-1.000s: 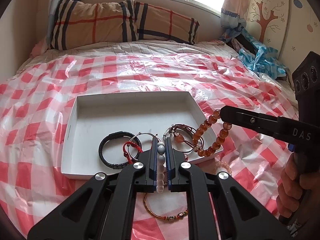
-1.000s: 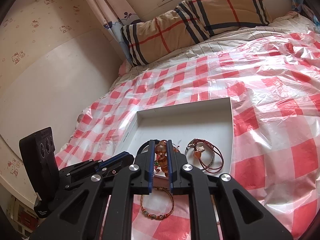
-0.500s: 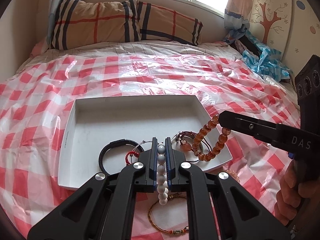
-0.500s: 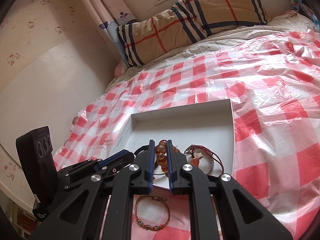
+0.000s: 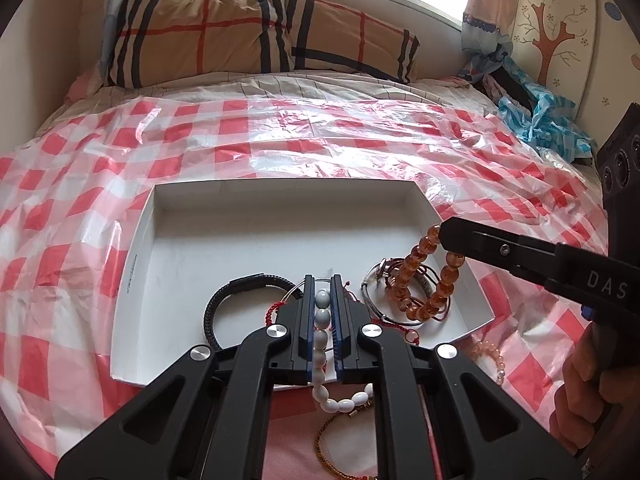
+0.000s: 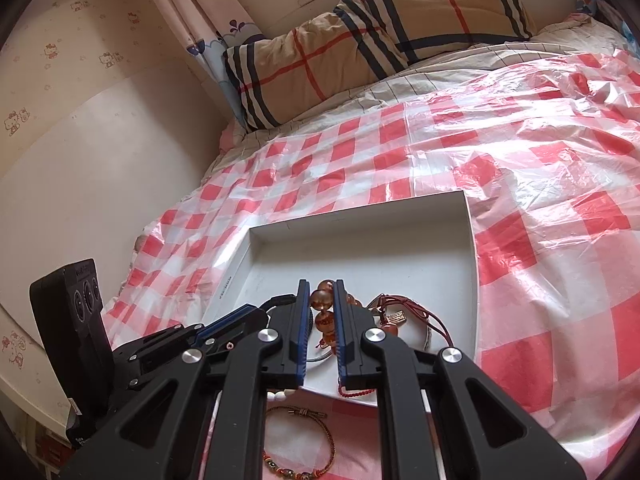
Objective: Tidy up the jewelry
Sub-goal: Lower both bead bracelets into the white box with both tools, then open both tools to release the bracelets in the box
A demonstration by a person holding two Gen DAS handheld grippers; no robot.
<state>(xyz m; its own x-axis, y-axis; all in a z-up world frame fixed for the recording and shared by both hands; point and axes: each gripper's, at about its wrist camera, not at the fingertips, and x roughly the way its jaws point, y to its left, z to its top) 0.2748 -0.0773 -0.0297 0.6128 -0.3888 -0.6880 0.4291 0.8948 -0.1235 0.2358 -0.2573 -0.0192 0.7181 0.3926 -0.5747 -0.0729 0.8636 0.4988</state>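
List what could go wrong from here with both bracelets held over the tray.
1. The amber bead bracelet in the right tool hangs right over the red cord bracelet in the white tray; lowered there, the two could tangle.
2. The white bead bracelet in the left tool trails past the tray's near edge, so part might land on the checkered cover.
3. The gold cord bracelet lies outside the tray under the tools and could be missed.

Gold cord bracelet [image 5: 340,446] cut by bottom edge; black bracelet [image 5: 236,300] partly, perhaps half, hidden behind left gripper [image 5: 322,300].
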